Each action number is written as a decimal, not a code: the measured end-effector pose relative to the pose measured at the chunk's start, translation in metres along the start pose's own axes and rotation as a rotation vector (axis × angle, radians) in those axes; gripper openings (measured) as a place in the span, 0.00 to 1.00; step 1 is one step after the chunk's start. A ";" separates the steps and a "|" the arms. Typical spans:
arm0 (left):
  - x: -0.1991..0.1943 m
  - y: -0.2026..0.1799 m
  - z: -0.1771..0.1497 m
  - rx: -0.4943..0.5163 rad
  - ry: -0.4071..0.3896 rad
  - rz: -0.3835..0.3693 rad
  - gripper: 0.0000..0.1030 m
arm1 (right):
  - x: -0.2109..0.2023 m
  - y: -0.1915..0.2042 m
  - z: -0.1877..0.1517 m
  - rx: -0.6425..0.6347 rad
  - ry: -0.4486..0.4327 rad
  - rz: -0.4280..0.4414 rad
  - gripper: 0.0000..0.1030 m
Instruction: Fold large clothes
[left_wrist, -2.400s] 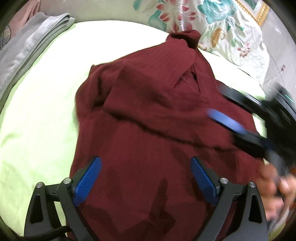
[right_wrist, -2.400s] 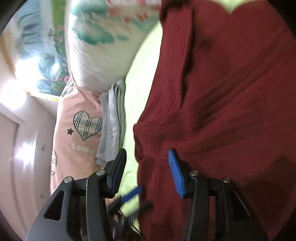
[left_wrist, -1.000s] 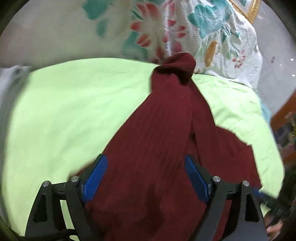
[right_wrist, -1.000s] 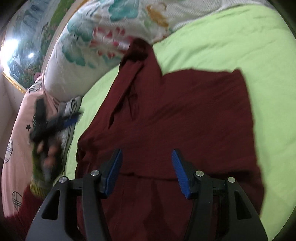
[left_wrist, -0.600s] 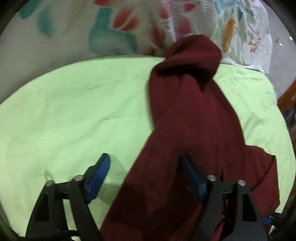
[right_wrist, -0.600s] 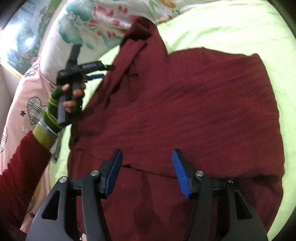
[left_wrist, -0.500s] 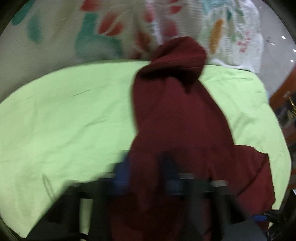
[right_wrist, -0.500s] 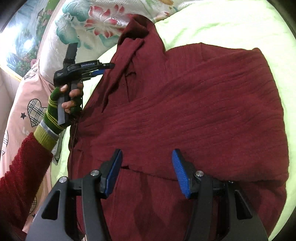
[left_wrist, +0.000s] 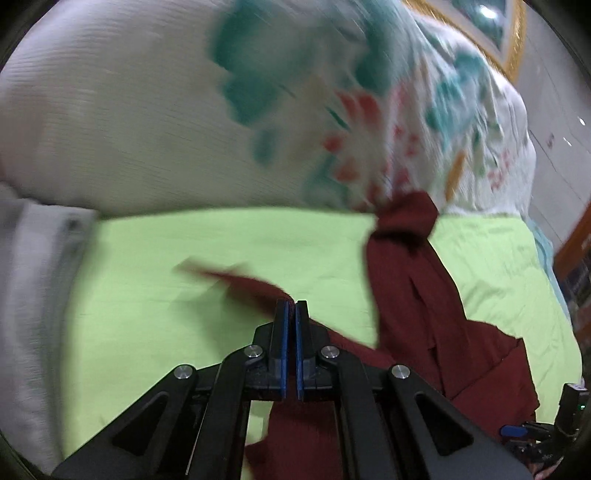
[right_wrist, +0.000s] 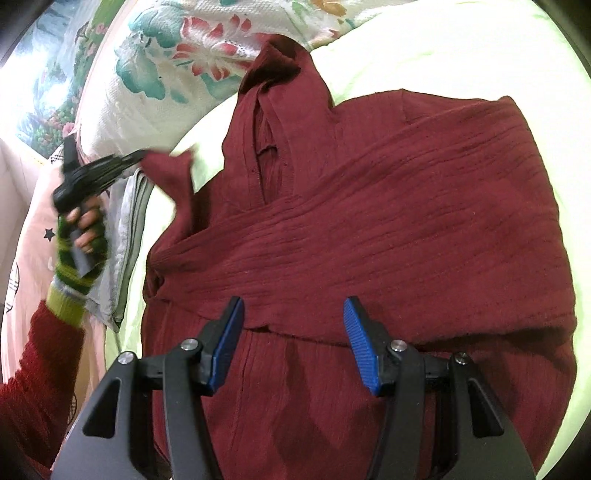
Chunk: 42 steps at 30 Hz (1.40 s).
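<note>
1 maroon garment (right_wrist: 369, 229) lay on 1 green sheet (left_wrist: 229, 251), spread ahead of and beneath the right gripper (right_wrist: 293, 343), whose jaws stood apart over the cloth, gripping nothing. The left gripper (left_wrist: 291, 314) was clamped together on 1 garment edge. 1 floral pillow (left_wrist: 184, 103) sat beyond it

Left claw (left_wrist: 290, 314) clamped tight, apparently raised in a gloved hand (right_wrist: 82, 236); right claw (right_wrist: 293, 343) half-spread, idle.

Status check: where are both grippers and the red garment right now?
Left gripper shut on a sleeve of the red garment, lifted. Right gripper open over the garment. Nothing in the way.
</note>
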<state>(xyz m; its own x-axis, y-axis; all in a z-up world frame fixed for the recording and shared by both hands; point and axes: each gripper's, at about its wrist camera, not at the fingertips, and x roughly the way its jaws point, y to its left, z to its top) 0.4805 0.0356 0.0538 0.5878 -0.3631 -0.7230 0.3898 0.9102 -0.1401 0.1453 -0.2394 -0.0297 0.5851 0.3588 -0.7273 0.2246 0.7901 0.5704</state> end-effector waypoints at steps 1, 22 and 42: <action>-0.015 0.011 0.002 -0.012 -0.014 0.010 0.01 | 0.000 0.001 -0.001 0.004 -0.002 -0.002 0.55; -0.073 -0.054 -0.100 -0.132 -0.022 -0.141 0.02 | -0.052 -0.008 -0.008 0.062 -0.099 -0.004 0.72; 0.037 0.184 -0.068 -0.687 0.110 0.123 0.03 | -0.020 -0.008 -0.008 0.057 -0.034 -0.021 0.72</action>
<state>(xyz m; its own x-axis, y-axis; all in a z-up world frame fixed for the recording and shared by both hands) 0.5258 0.2034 -0.0452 0.5098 -0.2605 -0.8199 -0.2319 0.8762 -0.4226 0.1258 -0.2491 -0.0234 0.6053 0.3246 -0.7268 0.2809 0.7672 0.5766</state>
